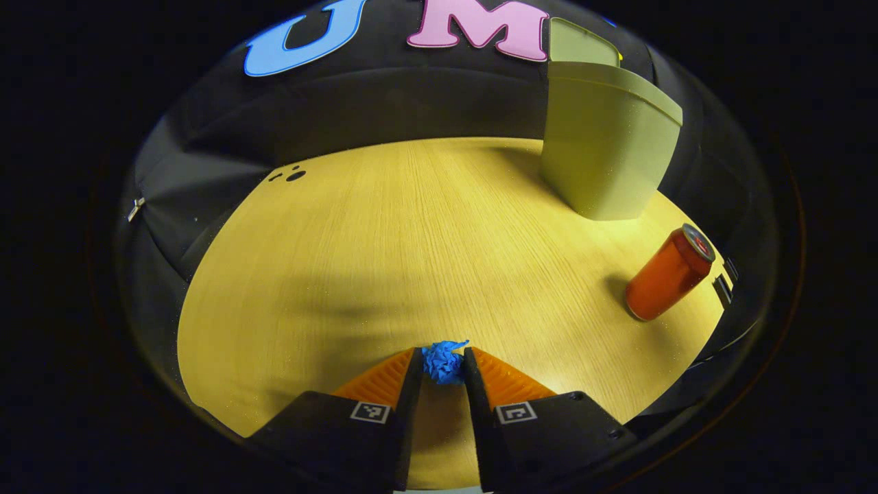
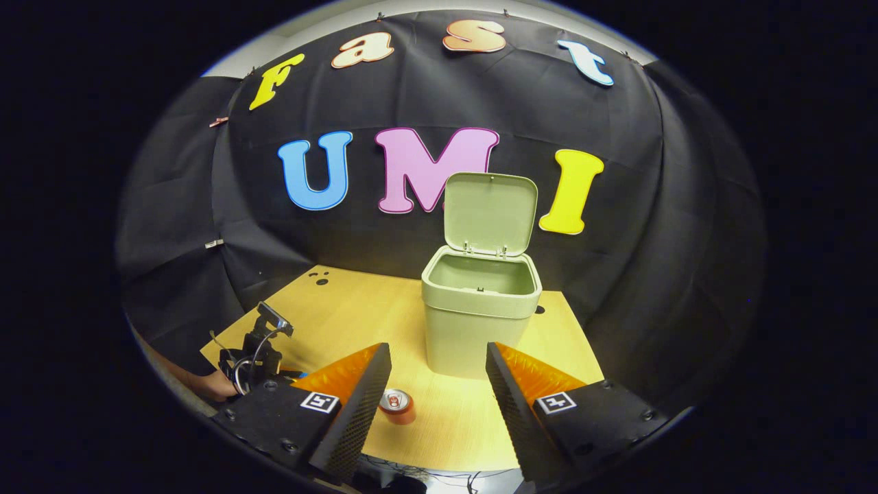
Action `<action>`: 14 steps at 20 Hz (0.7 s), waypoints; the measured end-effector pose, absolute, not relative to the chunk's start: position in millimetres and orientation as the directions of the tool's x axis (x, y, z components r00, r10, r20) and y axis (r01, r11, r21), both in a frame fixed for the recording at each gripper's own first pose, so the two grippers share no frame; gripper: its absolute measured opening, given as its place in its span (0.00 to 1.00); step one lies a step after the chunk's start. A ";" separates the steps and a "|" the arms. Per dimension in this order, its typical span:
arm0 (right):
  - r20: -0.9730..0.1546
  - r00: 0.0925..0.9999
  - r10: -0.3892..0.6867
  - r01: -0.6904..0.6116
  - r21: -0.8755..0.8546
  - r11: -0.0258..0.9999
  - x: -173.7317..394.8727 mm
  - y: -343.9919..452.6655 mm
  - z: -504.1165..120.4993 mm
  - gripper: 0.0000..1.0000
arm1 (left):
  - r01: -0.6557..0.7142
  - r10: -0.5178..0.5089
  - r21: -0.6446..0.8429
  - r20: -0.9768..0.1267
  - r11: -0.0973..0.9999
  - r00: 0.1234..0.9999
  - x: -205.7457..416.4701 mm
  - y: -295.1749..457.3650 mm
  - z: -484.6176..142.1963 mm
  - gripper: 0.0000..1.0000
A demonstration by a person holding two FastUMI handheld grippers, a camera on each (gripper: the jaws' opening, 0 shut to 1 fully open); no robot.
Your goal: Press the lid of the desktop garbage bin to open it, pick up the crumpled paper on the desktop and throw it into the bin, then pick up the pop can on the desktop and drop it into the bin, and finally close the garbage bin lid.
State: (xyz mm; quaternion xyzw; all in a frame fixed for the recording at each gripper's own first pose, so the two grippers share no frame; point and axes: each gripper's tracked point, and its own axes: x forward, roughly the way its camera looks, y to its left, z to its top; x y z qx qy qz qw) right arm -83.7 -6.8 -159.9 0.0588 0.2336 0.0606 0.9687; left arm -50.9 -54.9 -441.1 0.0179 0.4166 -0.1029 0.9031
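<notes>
Left claw (image 1: 443, 363) pinching blue crumpled paper ball (image 1: 444, 360), well apart from open green plastic bin (image 2: 480, 315); right claw (image 2: 439, 374) wide, empty.

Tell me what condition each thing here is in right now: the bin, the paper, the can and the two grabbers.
Garbage bin: open, standing on the table.
Bin lid: swung up and back on its hinge.
Crumpled paper: pinched between the left gripper's fingers.
Pop can: upright on the table, apart from the bin, untouched.
Left gripper: shut on the paper.
Right gripper: fingers wide apart, holding nothing.
</notes>
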 end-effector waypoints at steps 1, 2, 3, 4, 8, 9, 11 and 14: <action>-0.444 0.883 0.149 -0.094 0.144 0.985 -84.2 -5.7 -160.6 0.88 | 0.201 -0.172 -0.052 -0.744 0.978 0.646 -49.3 -54.0 -433.0 0.41; -0.443 0.883 0.154 -0.098 0.146 0.984 -83.5 -4.2 -161.3 0.88 | 0.202 -0.174 -0.050 -0.732 0.978 0.659 -47.2 -53.2 -423.9 0.41; -0.442 0.883 0.160 -0.102 0.151 0.983 -82.9 -2.7 -163.1 0.88 | 0.202 -0.174 -0.048 -0.721 0.978 0.671 -44.3 -52.8 -415.0 0.41; -0.440 0.882 0.167 -0.107 0.158 0.982 -82.0 -0.6 -163.7 0.89 | 0.202 -0.178 -0.051 -0.707 0.978 0.685 -41.5 -53.4 -404.2 0.41; -0.441 0.877 0.192 -0.128 0.170 0.977 -77.3 5.9 -174.6 0.88 | 0.198 -0.200 -0.073 -0.626 0.977 0.754 -25.3 -57.2 -347.8 0.38; -0.445 0.873 0.200 -0.134 0.177 0.975 -76.5 7.9 -178.6 0.88 | 0.196 -0.202 -0.076 -0.599 0.978 0.775 -19.5 -57.5 -331.5 0.41; -0.445 0.870 0.214 -0.140 0.193 0.971 -74.8 12.1 -185.1 0.88 | 0.190 -0.207 -0.087 -0.545 0.978 0.812 -6.8 -59.3 -297.6 0.42; -0.435 0.865 0.248 -0.161 0.228 0.960 -73.4 20.0 -189.2 0.88 | 0.181 -0.220 -0.127 -0.460 0.975 0.860 11.6 -64.6 -247.9 0.41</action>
